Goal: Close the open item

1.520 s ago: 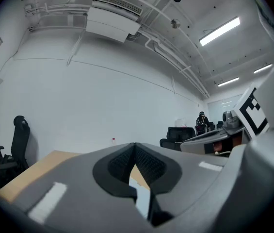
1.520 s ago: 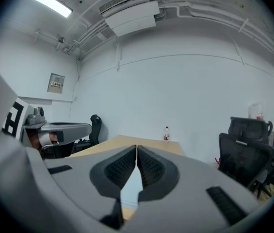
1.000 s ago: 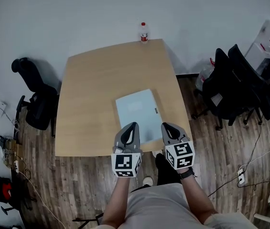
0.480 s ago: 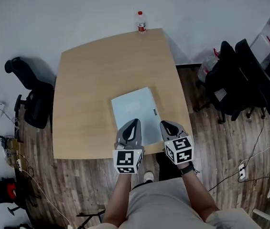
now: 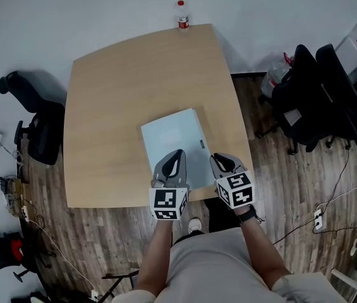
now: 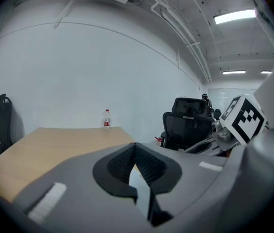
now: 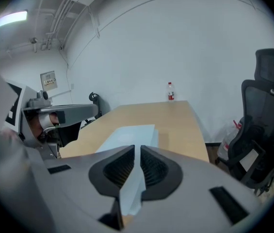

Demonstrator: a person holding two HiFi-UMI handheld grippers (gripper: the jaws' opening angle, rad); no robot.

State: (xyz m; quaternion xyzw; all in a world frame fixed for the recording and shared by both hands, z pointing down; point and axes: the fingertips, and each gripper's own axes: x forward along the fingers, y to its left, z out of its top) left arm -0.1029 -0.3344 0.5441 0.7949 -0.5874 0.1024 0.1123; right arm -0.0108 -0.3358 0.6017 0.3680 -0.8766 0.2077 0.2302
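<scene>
We see a pale blue folder (image 5: 170,137) lying flat on the wooden bench (image 5: 108,100), in the half nearer to the person and a little toward the right side. Its cover looks lowered and level. From above, however, we cannot be sure that it is fully shut, nor whether it is a folder or a thin box.

The left hand-held gripper (image 5: 175,158) is over the near end of the folder. The right hand-held gripper (image 5: 218,163) is at the folder's right edge, close to the near corner. Whether either one touches the folder we cannot tell. Both are clenched: in each gripper view the two jaws meet at their tips and nothing is caught between them. Only the pale blue surface shows through the slit below the tips. The two stand side by side, apart from each other.

A small bottle (image 5: 181,15) with a red cap stands upright at the far edge of the bench, well apart from the folder. Black office chairs (image 5: 320,90) stand on the wooden floor (image 5: 292,188) to the right.
</scene>
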